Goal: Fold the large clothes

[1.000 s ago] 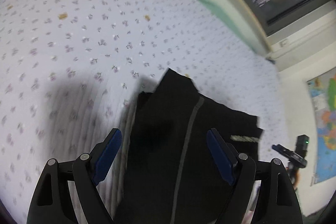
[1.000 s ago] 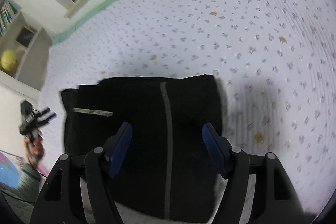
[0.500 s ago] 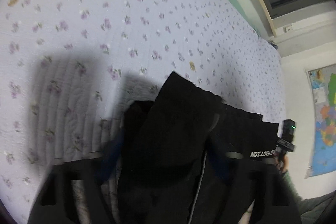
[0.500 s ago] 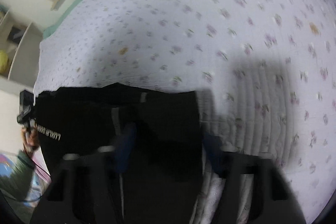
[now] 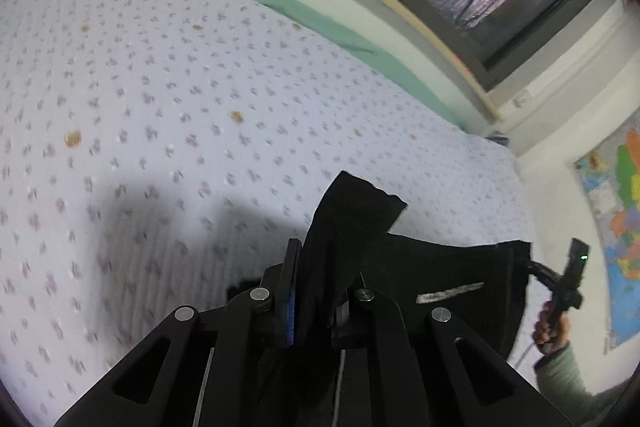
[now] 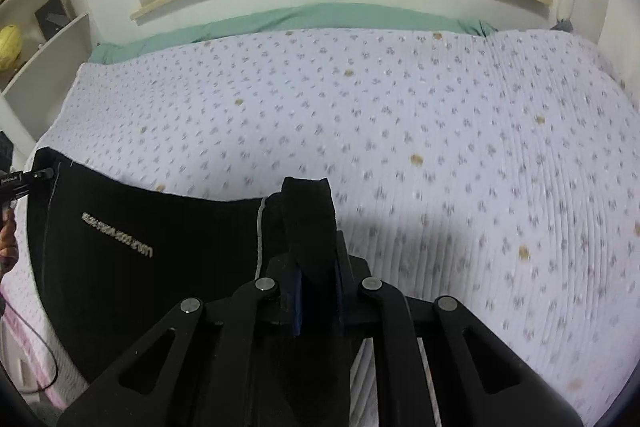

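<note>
Dim, even room light; soft shadows pool on the white flower-dotted quilted bedspread (image 6: 440, 131) at six o'clock, fisheye bending edges, motion blur smearing its print.

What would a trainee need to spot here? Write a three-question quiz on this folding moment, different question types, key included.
1. True or false: the left gripper is open.
2. Multiple choice: the black garment lies over a) a wooden floor b) a floral bedspread c) a glass desk.
3. Fill in: the right gripper has its fingers shut on the ____.

Key: 1 false; 2 b; 3 black garment.
</note>
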`<state>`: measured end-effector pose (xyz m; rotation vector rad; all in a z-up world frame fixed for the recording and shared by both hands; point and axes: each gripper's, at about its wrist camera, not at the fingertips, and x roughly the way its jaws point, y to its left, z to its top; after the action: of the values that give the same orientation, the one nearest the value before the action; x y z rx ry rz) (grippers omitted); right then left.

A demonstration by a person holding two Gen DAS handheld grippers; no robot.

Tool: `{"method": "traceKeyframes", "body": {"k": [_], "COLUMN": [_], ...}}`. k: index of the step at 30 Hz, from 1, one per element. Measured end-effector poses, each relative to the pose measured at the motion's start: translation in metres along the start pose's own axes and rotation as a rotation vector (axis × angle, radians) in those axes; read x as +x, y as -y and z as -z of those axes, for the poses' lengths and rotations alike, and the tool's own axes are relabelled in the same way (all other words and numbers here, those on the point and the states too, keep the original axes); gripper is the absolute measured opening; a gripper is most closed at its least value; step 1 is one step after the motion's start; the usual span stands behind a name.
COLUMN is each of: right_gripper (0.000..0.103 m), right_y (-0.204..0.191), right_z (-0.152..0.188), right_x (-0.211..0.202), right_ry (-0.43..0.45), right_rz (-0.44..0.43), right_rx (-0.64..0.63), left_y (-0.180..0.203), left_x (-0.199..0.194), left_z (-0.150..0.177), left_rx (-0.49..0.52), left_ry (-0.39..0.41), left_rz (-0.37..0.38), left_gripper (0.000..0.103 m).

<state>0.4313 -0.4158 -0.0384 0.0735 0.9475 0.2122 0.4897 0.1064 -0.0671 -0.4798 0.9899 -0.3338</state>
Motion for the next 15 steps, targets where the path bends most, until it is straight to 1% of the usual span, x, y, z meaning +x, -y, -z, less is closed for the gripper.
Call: {"method": "traceKeyframes", "body": {"k": [2,3,5,6,7,9,11,12,13,14,15], "right_gripper": [0.013,0.013,0.013,0.013,0.013,0.014,0.018,0.02,0.024,0.035,0.041], "right_y": [0.005,0.007,0.014,0.016,0.019,0.021,0.022,0.024,0.027,0.031,0.035], "right_z": [0.0,0.003,0.014,0.022,0.029,0.04,0.049,0.051,0.053,0.053,0.054], "right_x": [0.032,0.044,0.075,0.093,0.104,0.119,0.128,0.131,0.132,0.132,0.13], "right_ry": [-0.055,-0.076,-0.139,-0.179,-0.205,-0.24,-0.261,-0.266,-0.268,-0.274,-0.282], "right_rz": [0.03,0.037,0.032,0.031,0.023,0.012,0.01,0.015,0.021,0.025,0.035], "right_rx": [0.012,0.017,0.046,0.056,0.072,0.09,0.103,0.109,0.12,0.139,0.167], "left_y": [-0.009,-0.016,-0.027,-0.033,-0.036,-0.042,-0.045,-0.048,-0.048,-0.052,-0.056], "left_x": [0.021,0.035,0.061,0.079,0.091,0.108,0.116,0.118,0.117,0.114,0.11], "left_z": [-0.002,0.0,0.008,0.015,0.021,0.032,0.035,0.035,0.037,0.036,0.036], "left_rx": [-0.032,-0.039,-0.05,-0.045,-0.037,-0.032,-0.036,-0.046,-0.055,-0.077,-0.094], "left_ry": [-0.019,-0.04,-0.093,-0.138,-0.166,-0.211,-0.227,-0.231,-0.228,-0.228,-0.231], "left_rz": [-0.026,-0.063,-0.12,-0.161,-0.184,-0.202,-0.215,-0.214,-0.211,-0.21,-0.21], "left_gripper": [0.011,0.011,0.011,0.011,0.011,0.013,0.019,0.024,0.028,0.038,0.047]}}
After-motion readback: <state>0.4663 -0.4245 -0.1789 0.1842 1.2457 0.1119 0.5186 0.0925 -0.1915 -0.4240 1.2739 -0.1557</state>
